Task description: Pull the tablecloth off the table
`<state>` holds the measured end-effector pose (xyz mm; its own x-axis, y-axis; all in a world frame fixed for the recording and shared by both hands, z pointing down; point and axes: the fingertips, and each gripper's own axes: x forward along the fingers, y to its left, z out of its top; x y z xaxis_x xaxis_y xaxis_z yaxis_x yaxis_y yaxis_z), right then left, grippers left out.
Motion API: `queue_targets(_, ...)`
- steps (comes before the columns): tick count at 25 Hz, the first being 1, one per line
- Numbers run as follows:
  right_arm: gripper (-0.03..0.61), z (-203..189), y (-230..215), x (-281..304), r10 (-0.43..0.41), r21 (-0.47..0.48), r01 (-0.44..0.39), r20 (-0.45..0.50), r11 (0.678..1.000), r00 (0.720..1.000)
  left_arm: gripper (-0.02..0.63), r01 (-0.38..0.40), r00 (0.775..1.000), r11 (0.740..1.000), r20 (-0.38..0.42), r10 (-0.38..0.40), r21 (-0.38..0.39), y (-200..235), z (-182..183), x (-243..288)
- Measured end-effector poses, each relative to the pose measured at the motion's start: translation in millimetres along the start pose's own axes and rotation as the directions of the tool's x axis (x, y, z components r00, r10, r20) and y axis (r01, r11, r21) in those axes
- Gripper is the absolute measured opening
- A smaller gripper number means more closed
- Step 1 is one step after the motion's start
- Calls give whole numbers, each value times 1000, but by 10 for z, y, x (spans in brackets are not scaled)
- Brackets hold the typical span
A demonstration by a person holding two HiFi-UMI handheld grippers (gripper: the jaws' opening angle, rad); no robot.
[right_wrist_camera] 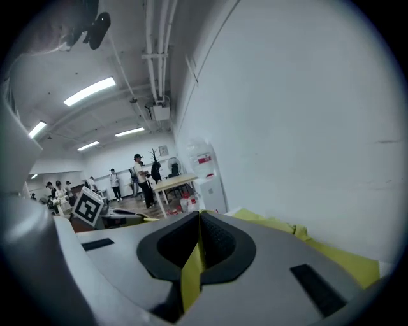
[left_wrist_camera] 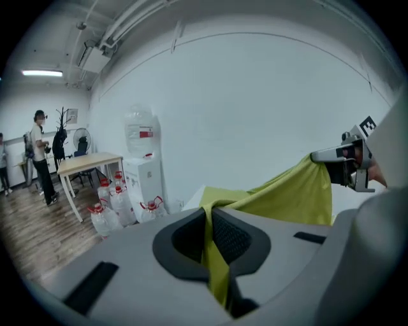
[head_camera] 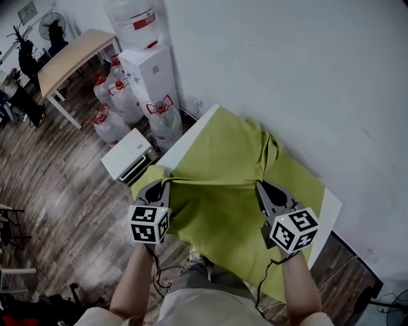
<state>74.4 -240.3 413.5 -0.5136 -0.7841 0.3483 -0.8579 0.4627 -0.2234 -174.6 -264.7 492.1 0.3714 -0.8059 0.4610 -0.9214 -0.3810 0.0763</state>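
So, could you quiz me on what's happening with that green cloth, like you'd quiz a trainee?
1. True or false: the left gripper and the right gripper are both shut on the cloth.
2. The bottles stand: A) on the floor beside the table B) on the table C) on the cloth.
3. Is the whole table covered?
Key: 1 true; 2 A; 3 no, its white edges show bare.

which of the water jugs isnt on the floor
The large jug with the red-and-white label, mounted on top of the white dispenser; the red-capped jugs all stand on the wooden floor beside it.
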Motion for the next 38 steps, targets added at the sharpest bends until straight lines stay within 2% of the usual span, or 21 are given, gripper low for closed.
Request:
queue_targets(5,34,870,405,-396,79,-49,-72,160,996,984,23,-31,993,991,120,16,127,-28,718,-417)
queue_targets(11,34,1645,754,-935,138,-155,-93,312,983,940,23,-56,961,985,278,8,166,-163,1474,-875)
queue_targets(17,34,2136,880,-1316,161,-223,-70,420,972,893,23,-71,913,975,408,-21,210,-296,2105,-1265)
queue_targets(21,34,2265,888,-1535,147,-239,-41,447,970,882,23,-76,882,968,469,-46,237,-405,2410,-1533)
queue_targets(23,34,2287,905,-1641,143,-244,-32,453,969,880,23,-81,874,965,483,-52,250,-463,2491,-1643)
queue_targets(25,34,2252,918,-1704,142,-246,-30,453,969,880,23,-84,875,962,482,-53,259,-496,2487,-1694)
queue_targets(29,34,2061,881,-1728,132,-226,-34,434,974,891,23,-76,894,962,446,-50,261,-549,2318,-1697)
queue_targets(34,34,1790,726,-1608,99,-193,-23,394,981,914,24,-61,922,959,383,-52,277,-580,2087,-1608)
queue_targets(38,34,1491,565,-1421,54,-191,11,331,981,942,24,-57,945,956,324,-41,288,-581,1849,-1481)
